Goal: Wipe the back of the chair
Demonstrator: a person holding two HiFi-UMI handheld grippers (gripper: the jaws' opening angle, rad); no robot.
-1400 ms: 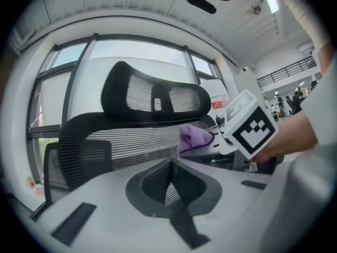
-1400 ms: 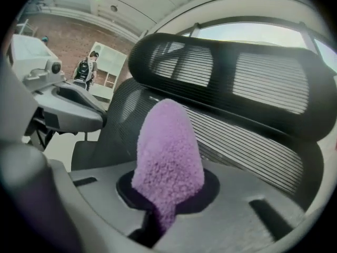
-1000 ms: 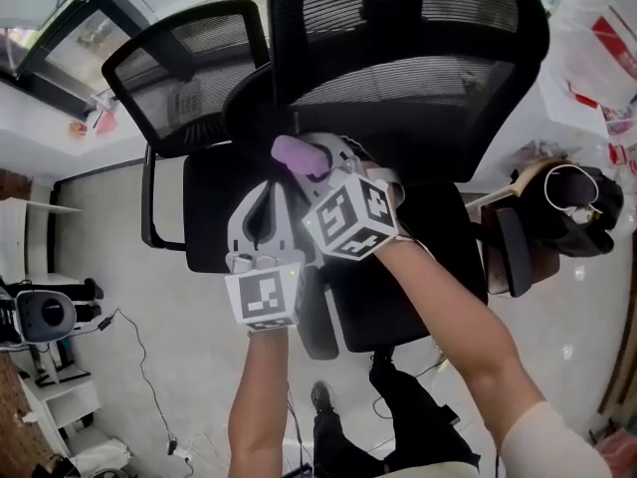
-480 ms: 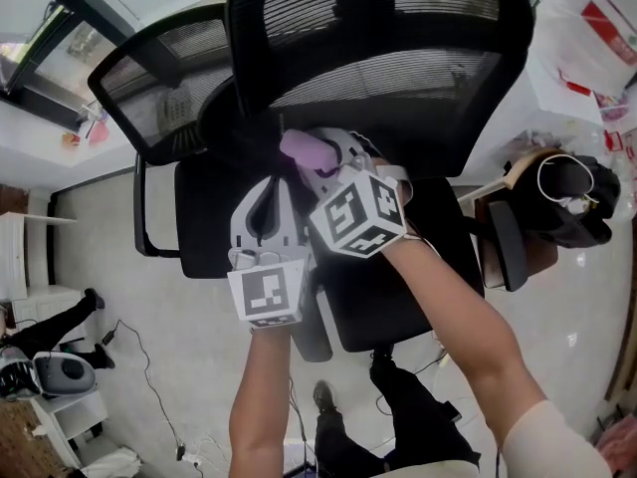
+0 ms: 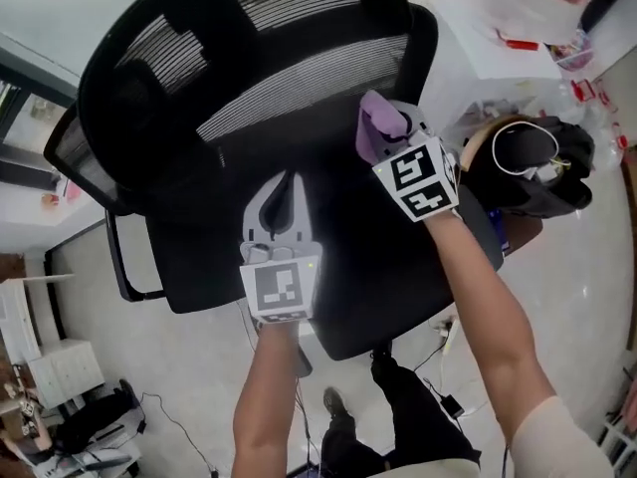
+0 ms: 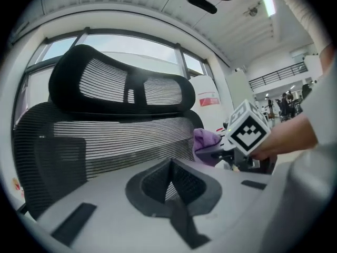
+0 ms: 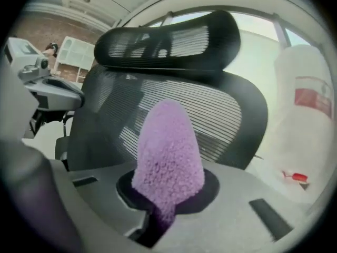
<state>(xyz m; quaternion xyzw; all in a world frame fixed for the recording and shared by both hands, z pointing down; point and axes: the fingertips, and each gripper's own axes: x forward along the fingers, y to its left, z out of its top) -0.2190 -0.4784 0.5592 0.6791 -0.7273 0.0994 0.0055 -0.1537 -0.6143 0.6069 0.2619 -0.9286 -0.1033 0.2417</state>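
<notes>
A black mesh office chair fills the head view, its backrest (image 5: 289,78) and headrest (image 5: 199,28) seen from behind. My right gripper (image 5: 376,125) is shut on a purple cloth (image 5: 378,132) at the backrest's right side; whether the cloth touches the mesh I cannot tell. In the right gripper view the cloth (image 7: 168,152) stands up from the shut jaws, with the backrest (image 7: 221,115) just ahead. My left gripper (image 5: 284,189) is shut and holds nothing, low before the backrest's middle. The left gripper view shows the mesh (image 6: 105,141) ahead and the cloth (image 6: 204,140) to the right.
A second black mesh chair (image 5: 65,147) stands behind on the left. On the right, a black bag (image 5: 542,162) with a white cable lies on a wooden seat. A white table (image 5: 518,28) with packets is at the top right. Cables trail on the pale floor (image 5: 149,386).
My right gripper has carried the purple cloth rightward, away from the left gripper, to the right side of the backrest. The head view has shifted so the chair sits further left.
</notes>
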